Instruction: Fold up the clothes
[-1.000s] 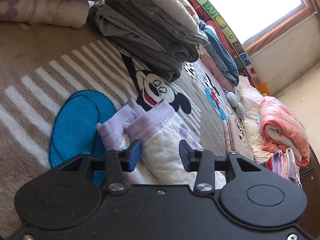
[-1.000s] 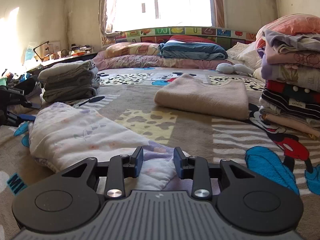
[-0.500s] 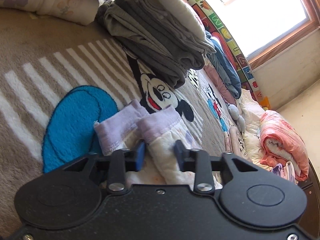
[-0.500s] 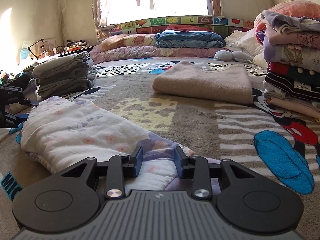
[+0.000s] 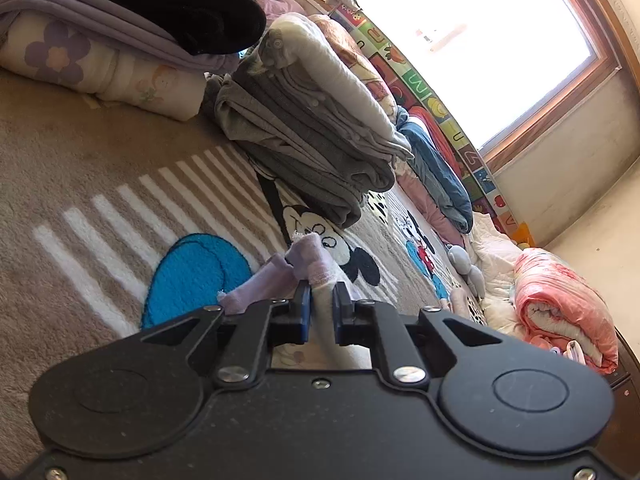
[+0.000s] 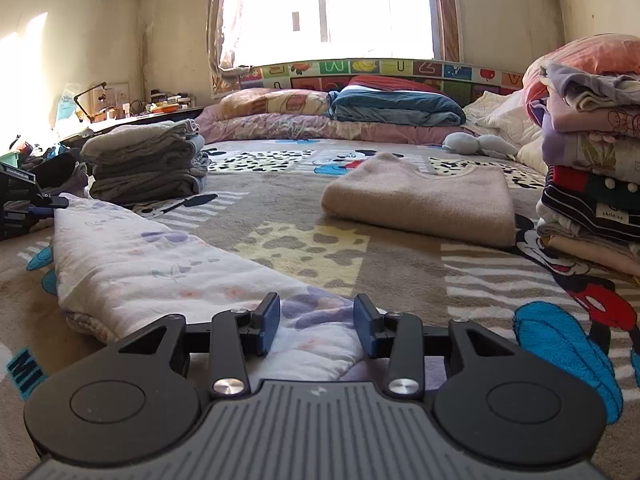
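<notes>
Right wrist view: a cartoon-print blanket (image 6: 400, 276) covers the bed and bears everything else. On it, in descending size: a tall stack of folded clothes (image 6: 592, 184) at the right edge; a grey folded pile (image 6: 144, 168) at the left; one folded beige sweater (image 6: 420, 200) lying flat between them, apart from both; and, nearest the camera, the garment in hand, a white floral garment (image 6: 168, 264) with lilac cuffs, lying long and partly folded across the blanket from the left side to just under the right gripper (image 6: 316, 324). That gripper's jaws stand apart, straddling the near end of the cloth without pinching it. The left gripper (image 5: 321, 308) has its jaws nearly together, clamped on the cuff end (image 5: 316, 264) of the same garment, which stands pinched and lifted off the blanket in front of the grey pile. Judged step: securing both ends before the next fold. To do it well, the right gripper should probably close on all layers at the near edge, so none slips out, and the two ends should then be carried level, with the cloth kept taut, so the fold lands square rather than skewed.
</notes>
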Available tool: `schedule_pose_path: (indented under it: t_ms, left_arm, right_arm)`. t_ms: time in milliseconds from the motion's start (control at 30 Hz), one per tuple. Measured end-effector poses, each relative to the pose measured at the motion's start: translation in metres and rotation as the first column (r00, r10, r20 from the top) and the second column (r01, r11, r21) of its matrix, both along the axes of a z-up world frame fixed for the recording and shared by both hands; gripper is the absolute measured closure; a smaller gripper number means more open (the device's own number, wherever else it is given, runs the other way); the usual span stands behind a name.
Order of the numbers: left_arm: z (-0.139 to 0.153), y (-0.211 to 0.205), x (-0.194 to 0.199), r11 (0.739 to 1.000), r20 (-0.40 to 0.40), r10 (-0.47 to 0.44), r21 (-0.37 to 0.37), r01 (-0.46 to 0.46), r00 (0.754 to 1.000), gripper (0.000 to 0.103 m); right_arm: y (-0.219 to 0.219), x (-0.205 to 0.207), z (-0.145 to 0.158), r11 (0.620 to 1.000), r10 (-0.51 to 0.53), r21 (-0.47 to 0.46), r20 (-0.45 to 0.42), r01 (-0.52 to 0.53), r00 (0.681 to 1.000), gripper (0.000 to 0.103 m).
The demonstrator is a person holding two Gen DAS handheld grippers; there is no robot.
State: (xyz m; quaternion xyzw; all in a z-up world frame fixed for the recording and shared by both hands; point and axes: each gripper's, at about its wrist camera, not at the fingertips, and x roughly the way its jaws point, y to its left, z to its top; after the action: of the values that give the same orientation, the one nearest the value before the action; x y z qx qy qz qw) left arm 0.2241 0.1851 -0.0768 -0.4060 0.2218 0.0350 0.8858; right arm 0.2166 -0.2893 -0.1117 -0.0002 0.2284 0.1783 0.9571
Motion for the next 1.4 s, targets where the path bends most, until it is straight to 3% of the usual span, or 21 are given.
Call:
schedule_pose_path:
  t_ms: [233,333,367,467,533,700,800,833,867,900,933,967,1000,1067,1133,1233,1300,1400]
  left_arm:
    - [-0.023,0.001,0.002,1.000,-0.136,0.015,0.013,-0.014,0.991,0.090]
    - [-0.016,0.002,-0.004,0.999,-0.128,0.037,0.040,-0.032,0.991,0.084]
    - [-0.009,-0.001,-0.009,0.995,-0.113,0.064,0.081,-0.055,0.992,0.085]
    - [0.015,-0.020,-0.016,0.942,-0.070,0.110,0.325,-0.081,0.991,0.084]
    - [0.028,-0.037,-0.015,0.899,-0.014,0.069,0.435,-0.056,0.998,0.084]
    - [0.031,-0.072,0.002,0.840,0.018,-0.098,0.538,0.073,0.995,0.082]
    - [0.029,-0.082,0.008,0.833,0.034,-0.195,0.534,0.148,0.980,0.077]
    - [0.029,-0.089,0.012,0.818,0.029,-0.232,0.547,0.179,0.972,0.076]
    - [0.027,-0.098,0.016,0.793,0.002,-0.278,0.565,0.229,0.960,0.068]
    - [0.019,-0.108,0.023,0.743,-0.089,-0.328,0.590,0.315,0.941,0.056]
    - [0.006,-0.120,0.033,0.674,-0.222,-0.360,0.609,0.417,0.906,0.045]
    - [-0.005,-0.127,0.036,0.628,-0.290,-0.368,0.623,0.466,0.884,0.045]
    - [-0.007,-0.126,0.034,0.634,-0.286,-0.358,0.624,0.456,0.889,0.045]
    - [0.012,-0.107,0.021,0.727,-0.187,-0.316,0.582,0.364,0.930,0.058]
    - [0.031,-0.082,0.006,0.820,-0.074,-0.249,0.514,0.251,0.966,0.058]
    - [0.031,-0.035,-0.006,0.934,-0.019,-0.140,0.328,0.138,0.990,0.058]
    - [0.022,-0.009,-0.010,0.979,-0.019,-0.087,0.183,0.089,0.996,0.059]
    - [0.006,0.011,-0.011,0.999,-0.048,-0.054,-0.002,0.054,0.997,0.059]
  right_arm:
    - [-0.003,0.006,-0.006,1.000,-0.003,-0.001,-0.050,0.003,0.999,0.057]
    - [-0.004,0.003,-0.003,1.000,-0.007,-0.003,-0.038,0.007,0.999,0.058]
    - [-0.003,0.001,-0.001,1.000,-0.008,-0.008,-0.023,0.008,1.000,0.057]
    - [-0.004,-0.012,0.010,0.999,-0.032,-0.032,0.042,0.033,0.999,0.057]
    - [-0.002,-0.021,0.018,0.999,-0.028,-0.036,0.083,0.031,0.996,0.057]
    - [0.020,-0.031,0.026,0.997,0.050,-0.063,0.127,-0.042,0.991,0.057]
    - [0.034,-0.027,0.022,0.993,0.098,-0.079,0.109,-0.089,0.989,0.056]
    - [0.039,-0.025,0.019,0.991,0.115,-0.084,0.095,-0.107,0.989,0.055]
    - [0.044,-0.021,0.016,0.987,0.131,-0.097,0.063,-0.125,0.989,0.053]
    - [0.047,-0.015,0.009,0.984,0.143,-0.107,0.003,-0.142,0.990,0.052]
    - [0.049,-0.007,0.001,0.982,0.150,-0.105,-0.067,-0.157,0.986,0.052]
    - [0.049,-0.004,-0.003,0.982,0.154,-0.098,-0.101,-0.164,0.983,0.052]
    - [0.047,-0.006,-0.001,0.983,0.155,-0.087,-0.095,-0.164,0.983,0.052]
    - [0.044,-0.012,0.002,0.984,0.160,-0.066,-0.077,-0.165,0.984,0.052]
    - [0.040,-0.021,0.004,0.984,0.173,-0.046,-0.038,-0.175,0.984,0.052]
    - [0.036,-0.031,0.013,0.986,0.167,-0.021,0.037,-0.167,0.985,0.052]
    - [0.036,-0.032,0.021,0.985,0.172,-0.005,0.079,-0.172,0.982,0.052]
    - [0.042,-0.027,0.016,0.985,0.173,-0.029,0.042,-0.172,0.984,0.051]
